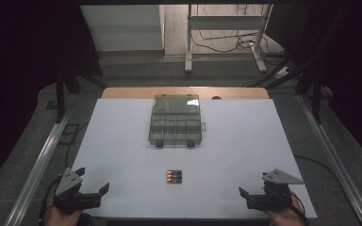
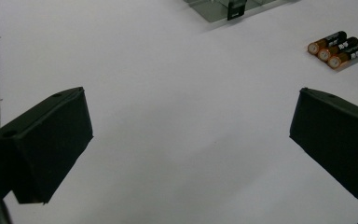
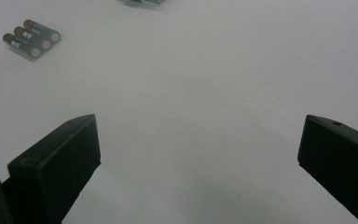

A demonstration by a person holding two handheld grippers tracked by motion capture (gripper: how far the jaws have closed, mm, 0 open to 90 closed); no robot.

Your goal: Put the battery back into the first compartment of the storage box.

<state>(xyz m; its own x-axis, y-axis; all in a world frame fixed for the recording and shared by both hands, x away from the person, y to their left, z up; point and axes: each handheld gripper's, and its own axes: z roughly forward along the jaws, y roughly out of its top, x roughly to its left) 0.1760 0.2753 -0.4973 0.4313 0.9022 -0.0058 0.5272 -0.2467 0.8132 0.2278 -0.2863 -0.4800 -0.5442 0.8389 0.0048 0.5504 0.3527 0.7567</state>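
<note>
**Batteries lie untouched between two wide-open grippers**

Batteries [image 1: 174,176], three of them side by side and touching each other, lie on the white table [image 1: 122,150] in its near middle part. We go from left to right.

At the near left corner we see the left gripper [image 1: 94,181], close to the left edge. Its jaws stand wide apart and hold nothing. Between it and the batteries the white surface is bare, so we find free room for moving there.

Behind the batteries, well apart from them, stands the clear organizer box [image 1: 176,125] with its lid raised, near the far edge. It does not block the way to the batteries from either side.

At the near right corner is the right gripper [image 1: 243,197], also released, with its jaws spread and nothing between them. The surface between this gripper and the batteries is bare too. Beyond the right edge runs a metal rail [image 1: 334,160].
</note>
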